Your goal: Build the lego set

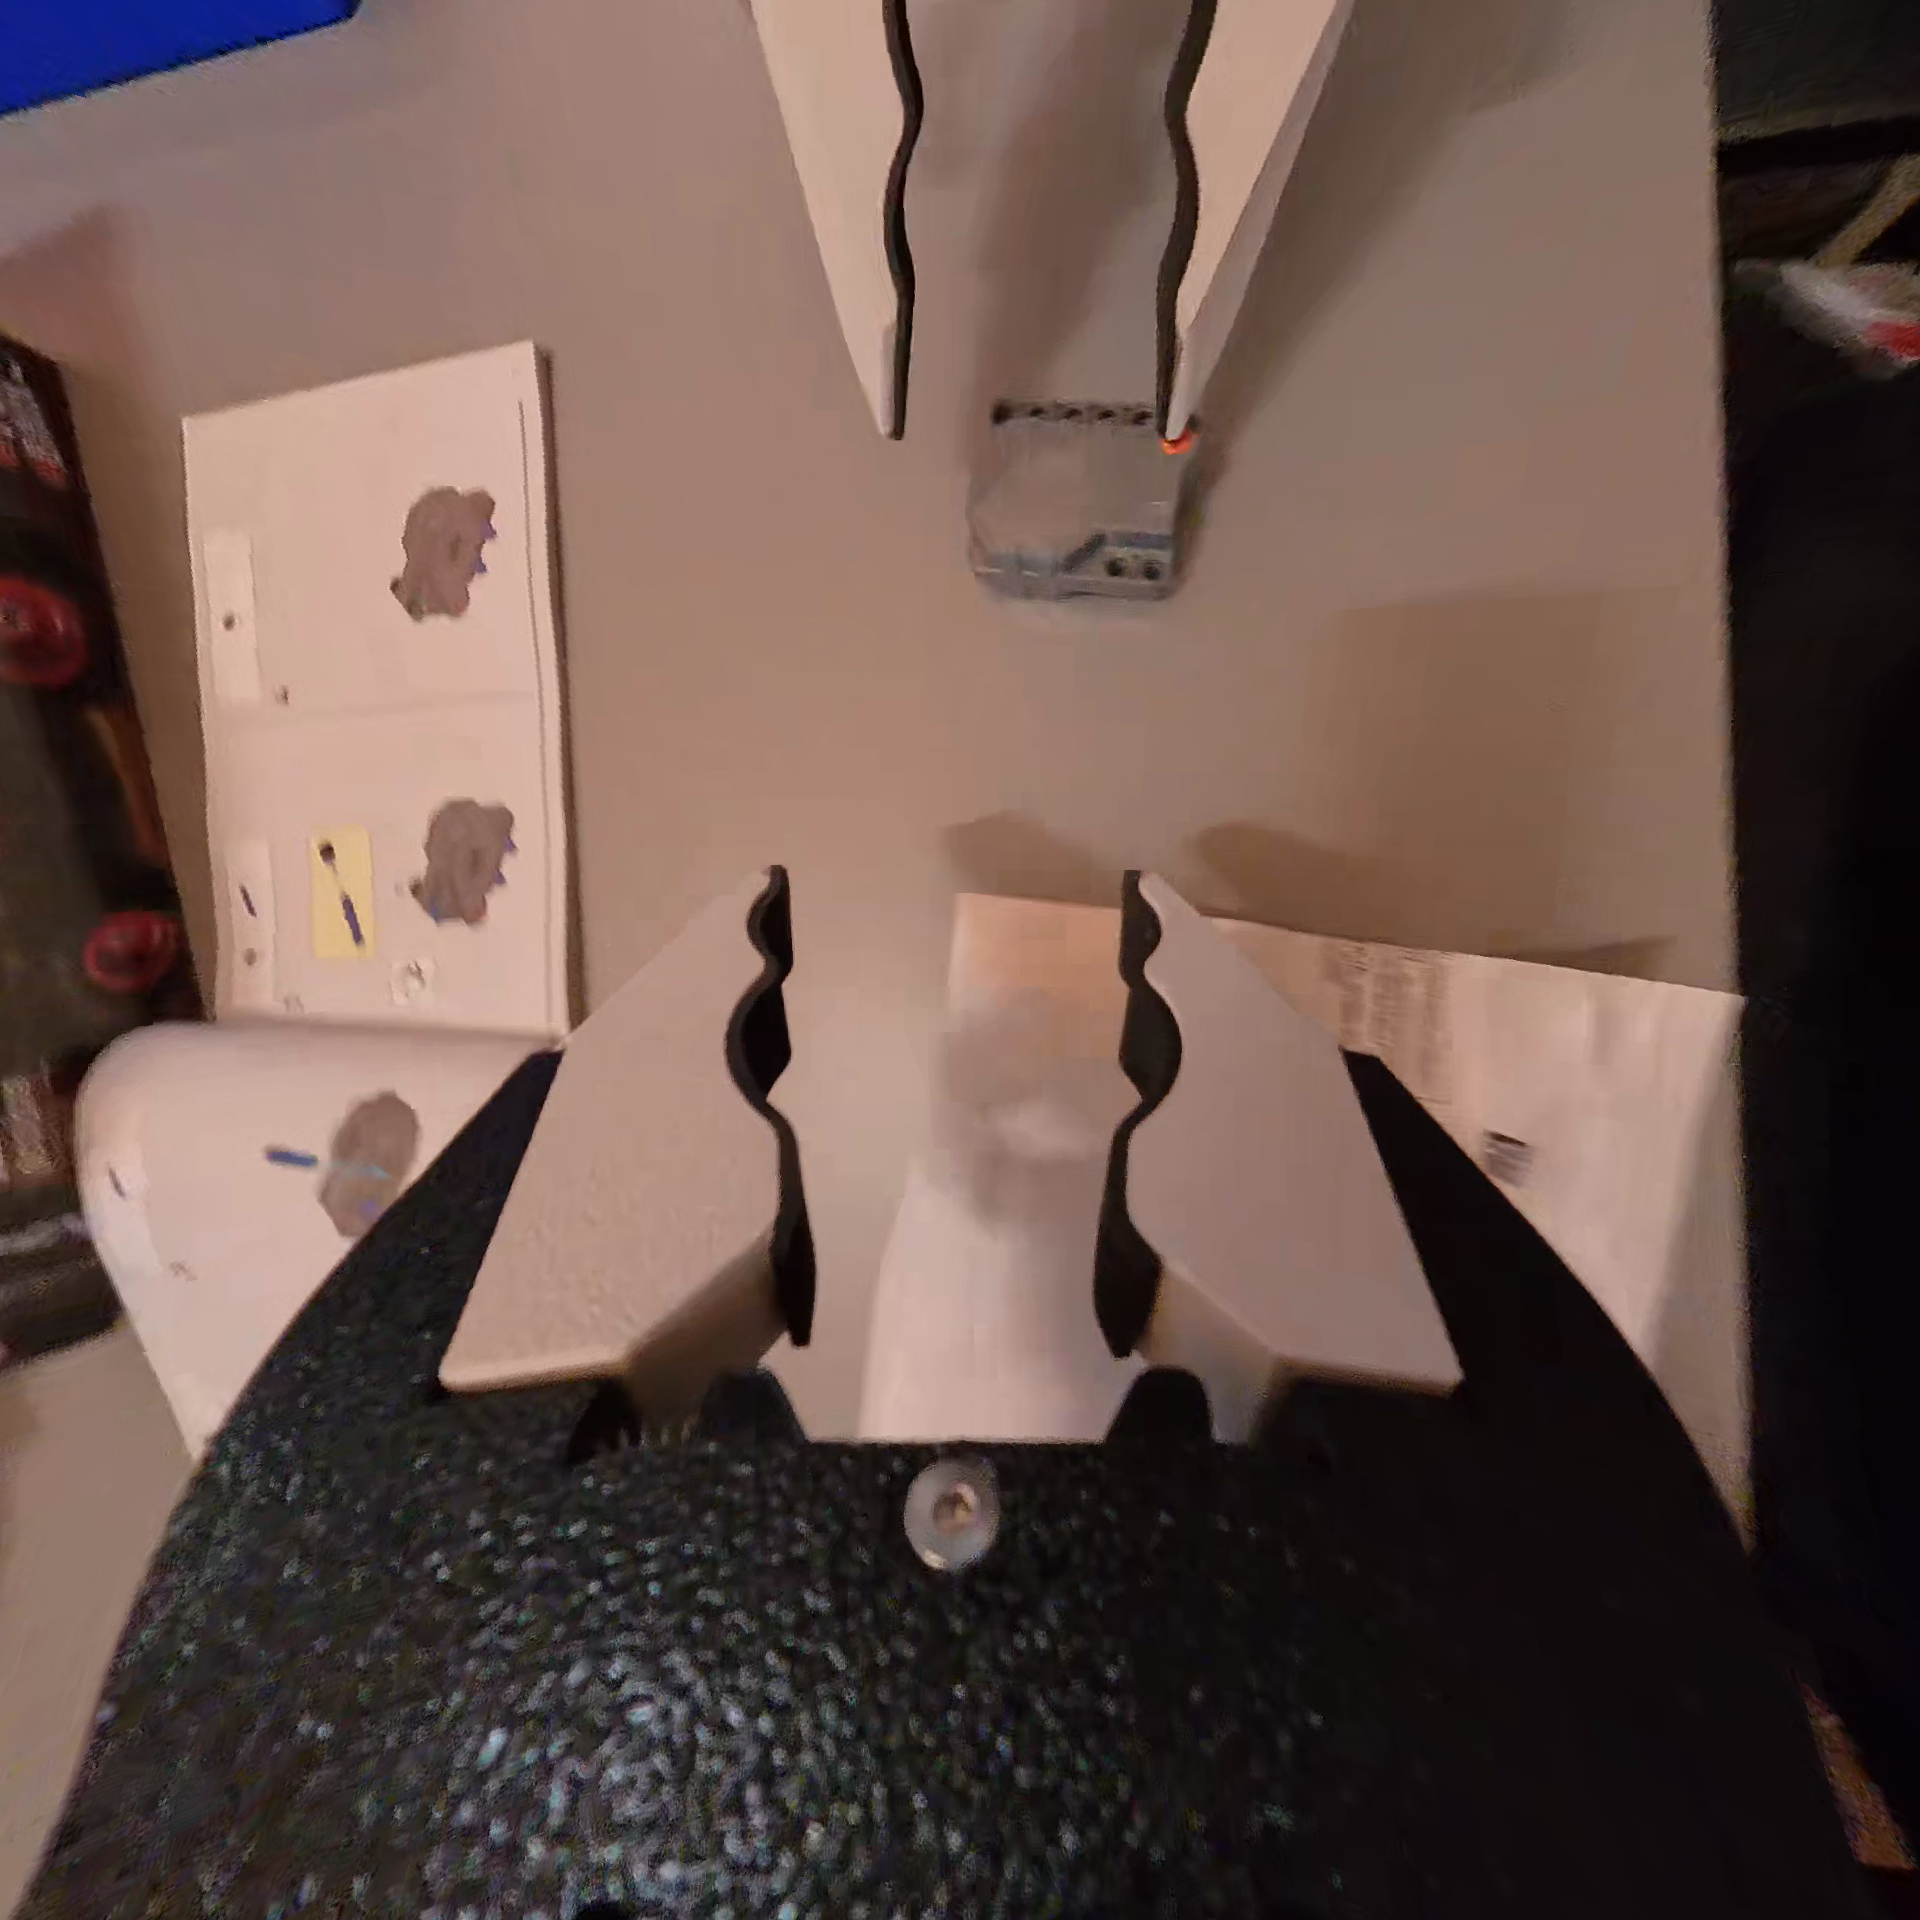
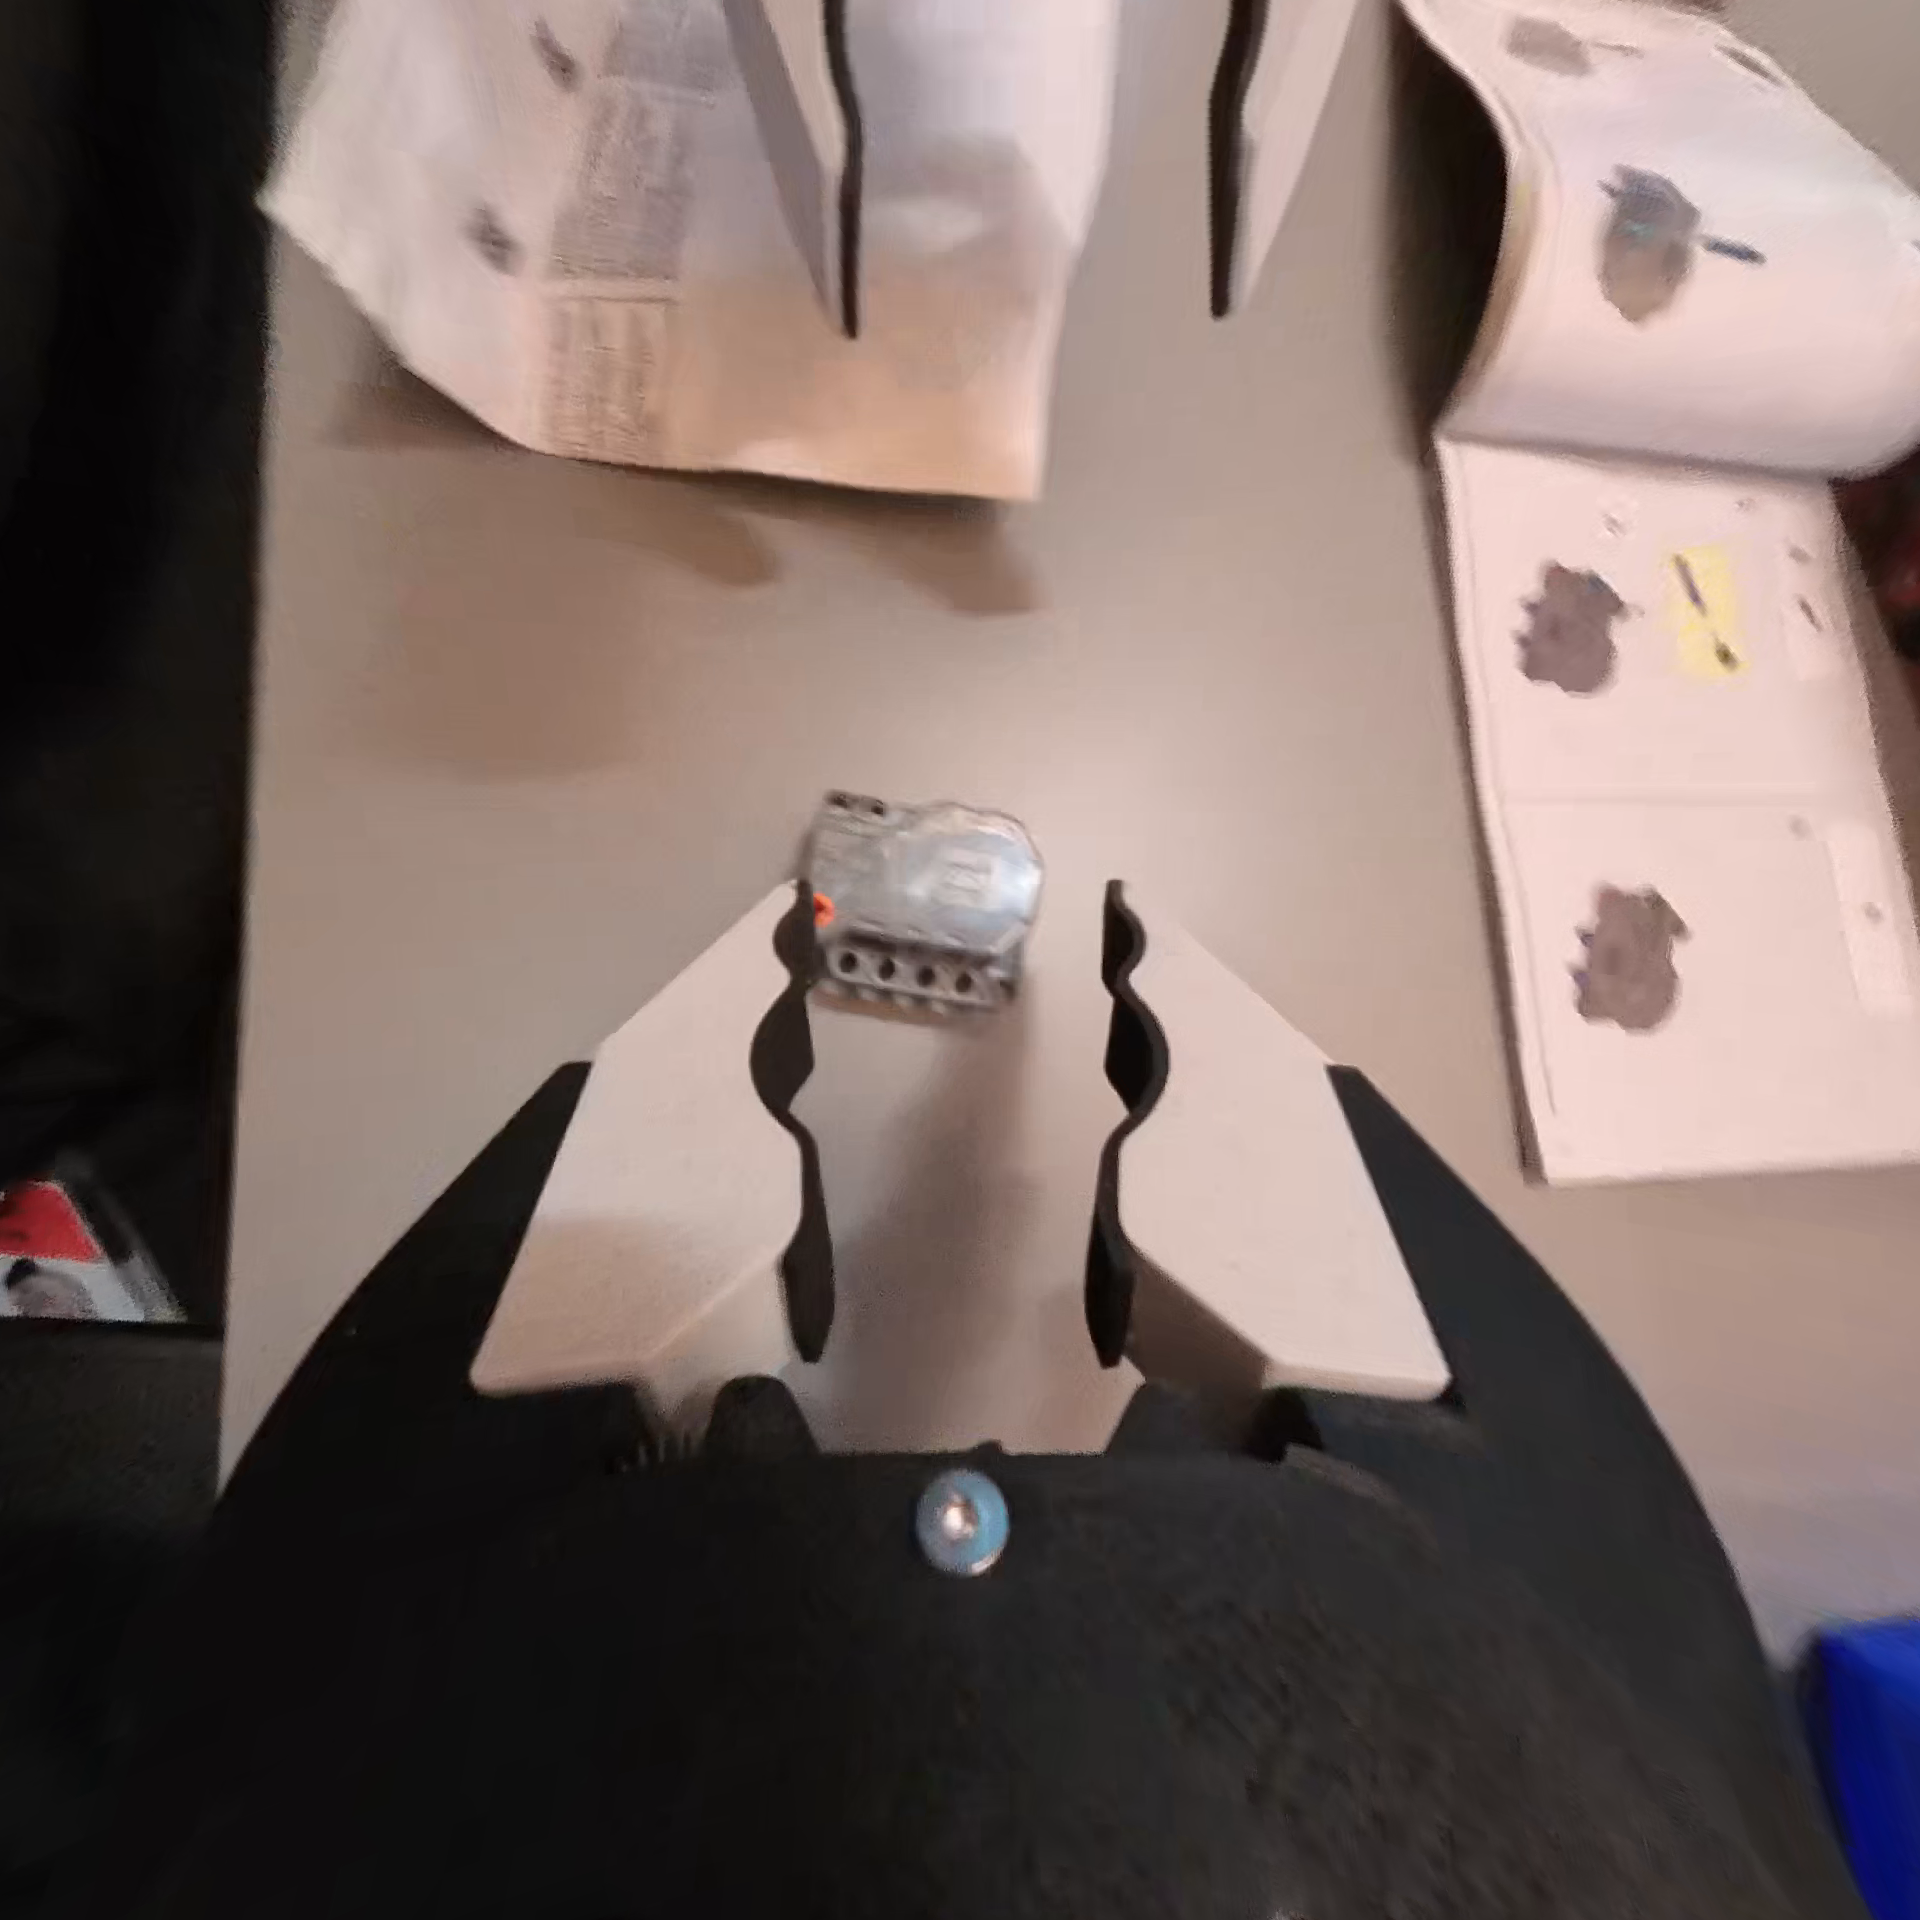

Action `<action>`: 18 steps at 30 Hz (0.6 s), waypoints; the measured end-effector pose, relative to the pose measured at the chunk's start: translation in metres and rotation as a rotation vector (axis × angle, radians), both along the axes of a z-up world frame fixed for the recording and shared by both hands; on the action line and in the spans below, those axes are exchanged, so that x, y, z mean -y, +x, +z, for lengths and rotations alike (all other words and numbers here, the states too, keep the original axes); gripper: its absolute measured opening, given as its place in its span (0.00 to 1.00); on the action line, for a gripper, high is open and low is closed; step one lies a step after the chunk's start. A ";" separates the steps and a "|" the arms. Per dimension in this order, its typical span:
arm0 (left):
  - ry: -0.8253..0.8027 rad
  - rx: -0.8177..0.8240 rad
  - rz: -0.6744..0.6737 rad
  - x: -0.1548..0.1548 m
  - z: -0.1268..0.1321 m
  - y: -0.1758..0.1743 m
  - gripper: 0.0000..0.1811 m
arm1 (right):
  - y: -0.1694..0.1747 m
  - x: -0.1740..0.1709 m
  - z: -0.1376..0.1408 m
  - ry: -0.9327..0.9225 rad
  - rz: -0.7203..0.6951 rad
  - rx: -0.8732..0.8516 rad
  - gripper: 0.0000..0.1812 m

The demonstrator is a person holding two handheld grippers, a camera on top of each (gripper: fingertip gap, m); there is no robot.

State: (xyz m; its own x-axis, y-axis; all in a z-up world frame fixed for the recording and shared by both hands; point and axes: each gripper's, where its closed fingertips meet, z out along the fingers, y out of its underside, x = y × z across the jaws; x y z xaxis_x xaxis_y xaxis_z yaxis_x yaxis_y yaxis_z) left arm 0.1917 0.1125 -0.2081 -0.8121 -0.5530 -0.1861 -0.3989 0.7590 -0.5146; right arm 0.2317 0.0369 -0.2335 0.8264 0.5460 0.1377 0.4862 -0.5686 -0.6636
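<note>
Right wrist view looks down on a beige tabletop (image 2: 582, 665) where a small grey Lego block wrapped in clear crinkled plastic (image 2: 920, 899), with a row of round holes along its near edge and an orange nub at one corner, lies just ahead of the right gripper (image 2: 951, 904). That gripper is spread wide and holds nothing; its left fingertip sits beside the orange corner, whether touching I cannot tell, and the other finger stands apart from the block. The left gripper (image 1: 951, 883) is likewise spread and empty, hovering over a white paper parts bag (image 2: 727, 270) that lies beyond the block. An open white instruction booklet (image 2: 1662, 779) rests off to the side.

The build looks barely begun. Closing now risks trouble: the block sits off-centre between the fingers, so the nearer pad would push it first and could spin or skid it across the smooth table. The slippery wrapping may also let it squirt out, and the blur suggests motion, which makes a clean pinch harder to judge
</note>
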 end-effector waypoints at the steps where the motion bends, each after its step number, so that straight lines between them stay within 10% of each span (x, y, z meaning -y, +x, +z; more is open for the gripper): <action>1: -0.030 -0.002 0.019 0.000 0.003 -0.011 0.33 | -0.008 0.001 -0.001 -0.008 0.041 -0.015 0.32; 5: -0.106 0.027 0.122 -0.018 0.007 -0.039 0.31 | -0.009 0.007 -0.027 -0.140 0.029 0.031 0.38; 18: -0.426 0.161 0.430 -0.067 0.009 -0.056 0.24 | -0.013 -0.058 -0.021 0.085 -0.704 -0.222 0.32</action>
State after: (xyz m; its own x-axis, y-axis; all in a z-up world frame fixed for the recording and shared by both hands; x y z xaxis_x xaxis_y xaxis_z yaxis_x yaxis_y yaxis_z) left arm 0.1361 0.1797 -0.1988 -0.4809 -0.8765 0.0207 -0.5150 0.2633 -0.8157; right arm 0.2183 0.0952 -0.2542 0.9902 -0.1287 -0.0549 -0.1251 -0.6386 -0.7593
